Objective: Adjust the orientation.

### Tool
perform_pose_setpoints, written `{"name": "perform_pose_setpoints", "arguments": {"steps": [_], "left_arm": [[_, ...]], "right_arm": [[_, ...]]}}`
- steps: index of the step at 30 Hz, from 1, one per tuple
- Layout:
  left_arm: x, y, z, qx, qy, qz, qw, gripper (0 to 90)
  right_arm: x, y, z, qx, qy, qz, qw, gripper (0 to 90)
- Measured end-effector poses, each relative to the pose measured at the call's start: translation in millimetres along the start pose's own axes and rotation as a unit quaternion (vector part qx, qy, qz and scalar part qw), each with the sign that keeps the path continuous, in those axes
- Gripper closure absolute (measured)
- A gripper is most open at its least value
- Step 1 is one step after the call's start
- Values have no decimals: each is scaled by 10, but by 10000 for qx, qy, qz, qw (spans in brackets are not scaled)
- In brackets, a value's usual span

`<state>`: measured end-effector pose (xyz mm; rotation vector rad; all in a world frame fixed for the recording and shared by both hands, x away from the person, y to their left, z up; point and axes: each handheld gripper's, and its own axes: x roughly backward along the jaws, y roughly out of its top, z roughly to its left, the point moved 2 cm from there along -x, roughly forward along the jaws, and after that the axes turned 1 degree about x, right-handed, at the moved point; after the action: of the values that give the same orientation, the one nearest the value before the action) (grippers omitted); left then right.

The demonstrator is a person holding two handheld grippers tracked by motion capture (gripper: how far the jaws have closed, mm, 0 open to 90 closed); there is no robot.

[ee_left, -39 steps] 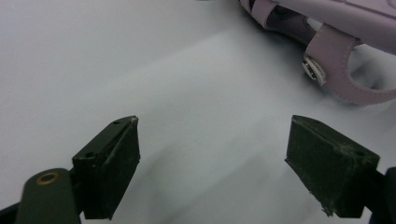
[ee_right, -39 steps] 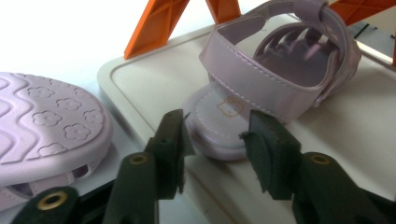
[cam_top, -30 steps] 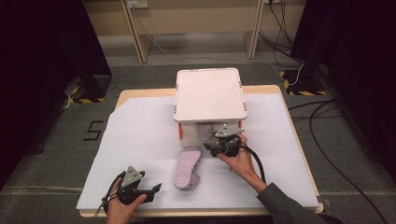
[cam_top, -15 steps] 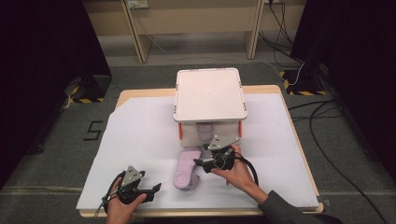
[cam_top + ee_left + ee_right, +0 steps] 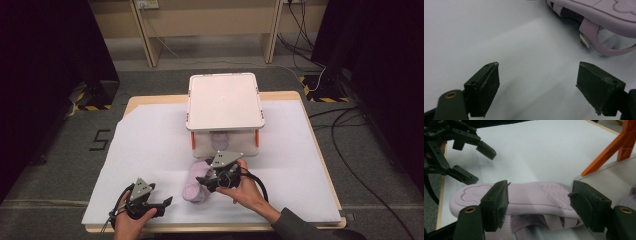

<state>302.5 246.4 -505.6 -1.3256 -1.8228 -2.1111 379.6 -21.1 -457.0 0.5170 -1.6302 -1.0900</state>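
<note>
High view: a pale lilac rubber-soled sandal (image 5: pixel 196 184) lies sole-up on the white sheet over the table (image 5: pixel 150 150), lower centre of the frame, just in front of a white lidded plastic box with orange latches (image 5: pixel 225 102). A second lilac shape shows through the box's clear front wall; too dim to tell what it is. The sandal's long axis runs from the box down toward the frame's bottom edge, leaning slightly left. The right gripper (image 5: pixel 210 179) sits right over the sandal's box-side end. In the right gripper view (image 5: pixel 539 202) its jaws have just been opening and now stand wide, one to each side of the sole (image 5: pixel 524 197), pads apparently clear of it, so nothing is clamped; the sole's length runs across the gap between them, so as they stand they would straddle it along its length. The left gripper (image 5: pixel 161 204) hovers at lower left of the high view, apart from the sandal and farther from it. In the left gripper view (image 5: pixel 537 82) its jaws are spread wide over bare sheet, holding nothing, with the sandal's strap (image 5: pixel 596 37) at upper right. Judgement: the right hand is placed for the pickup.
</note>
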Motion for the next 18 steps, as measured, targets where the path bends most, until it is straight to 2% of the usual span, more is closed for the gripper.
{"name": "perform_pose_setpoints", "arguments": {"steps": [4, 7, 10, 11, 12, 13, 14, 15, 18], "left_arm": [[11, -5, 0, -11, 4, -2, 10000, 179], [13, -6, 6, 12, 8, -47, 10000, 179], [20, -8, 13, 26, 35, -28, 10000, 179], [31, -10, 33, 76, 139, -28, 9999, 179], [31, -10, 33, 76, 139, -28, 9999, 179], [57, -17, 64, 138, 214, -63, 9997, 183], [57, -17, 64, 138, 214, -63, 9997, 184], [80, -18, 88, 204, 262, -127, 9994, 184], [93, -16, 100, 231, 310, -152, 9991, 184]], "right_arm": [[-46, 36, 34, 57, 87, 8, 9999, 315], [-114, 50, 83, 87, 240, 46, 9997, 325], [-201, 93, 86, 163, 366, -40, 9992, 340], [-274, 108, 73, 70, 526, -66, 9986, 343], [-274, 108, 73, 70, 526, -66, 9986, 343], [-319, 101, 63, -102, 596, -114, 9981, 343], [-319, 101, 63, -102, 596, -114, 9981, 343], [-355, 92, 55, -311, 646, -160, 9973, 341], [-376, 98, 55, -306, 639, -205, 9973, 341]]}}
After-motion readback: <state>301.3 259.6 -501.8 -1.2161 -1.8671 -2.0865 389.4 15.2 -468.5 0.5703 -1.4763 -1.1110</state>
